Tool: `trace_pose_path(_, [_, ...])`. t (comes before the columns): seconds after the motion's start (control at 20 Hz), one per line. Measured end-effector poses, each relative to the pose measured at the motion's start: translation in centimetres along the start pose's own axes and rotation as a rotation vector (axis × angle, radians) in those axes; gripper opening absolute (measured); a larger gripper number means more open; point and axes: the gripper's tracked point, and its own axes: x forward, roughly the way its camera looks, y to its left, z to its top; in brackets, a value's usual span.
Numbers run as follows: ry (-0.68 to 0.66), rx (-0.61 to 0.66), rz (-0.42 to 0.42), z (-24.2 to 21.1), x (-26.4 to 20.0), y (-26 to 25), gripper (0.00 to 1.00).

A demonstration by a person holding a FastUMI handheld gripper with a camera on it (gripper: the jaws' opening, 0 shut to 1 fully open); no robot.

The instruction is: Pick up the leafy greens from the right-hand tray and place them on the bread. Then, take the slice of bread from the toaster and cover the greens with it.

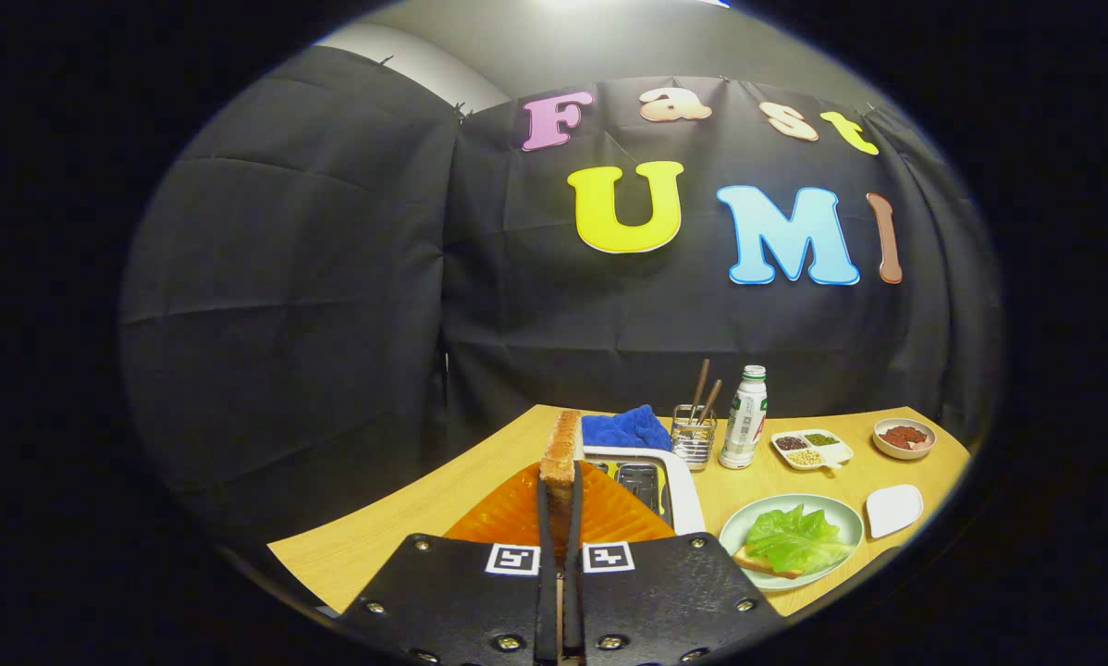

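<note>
Bread slice (561, 451) is standing on edge between the fingers of my tool (561, 518), which are closing narrowly on its two faces, so I am holding it upright with its thin edge pointing straight ahead of me and its long axis running up and away. Greens (794, 538) are already lying on the lower bread (756, 561) in the pale green plate (845, 518), and that plate is sitting off to the right of the fingers and a little nearer than the toaster (651, 481), which is lying just beyond them beside the orange mat (609, 518). I am judging that the covering move is turning on this offset: the slice is having to travel rightward over the surface (397, 527) and tip from vertical to flat, so its broad face is coming down onto the leaf rather than its edge.
</note>
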Motion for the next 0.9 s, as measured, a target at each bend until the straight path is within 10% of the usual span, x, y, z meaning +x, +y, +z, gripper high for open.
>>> trace_pose_path(0.9, [-0.138, 0.042, 0.033, 7.3, -4.9, -3.3, 0.03])
